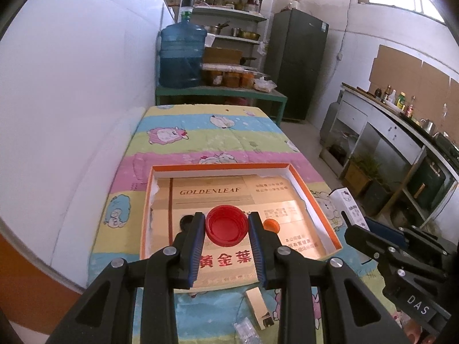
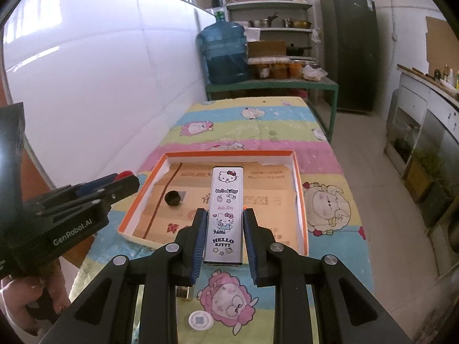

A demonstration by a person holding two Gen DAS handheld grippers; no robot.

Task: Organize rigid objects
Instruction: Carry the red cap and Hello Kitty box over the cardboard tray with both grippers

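My left gripper (image 1: 226,220) is shut on a red plastic cap (image 1: 226,228), held open side up over the near part of an orange-rimmed cardboard box (image 1: 218,166). My right gripper (image 2: 225,212) is shut on a long white Hello Kitty case (image 2: 226,200), which reaches forward over the same box (image 2: 229,152). A black round cap (image 2: 173,197) lies inside the box at the left. A small orange cap (image 1: 271,225) lies inside, just right of my left fingers. Each gripper shows in the other view: the right gripper (image 1: 361,226) and the left gripper (image 2: 127,179).
The box sits on a table under a cartoon-print cloth (image 1: 200,137). Near the front edge lie a small gold box (image 1: 259,306), a clear plastic piece (image 1: 245,329) and a white round disc (image 2: 200,319). A white wall runs along the left. A hand (image 2: 20,309) holds the left gripper.
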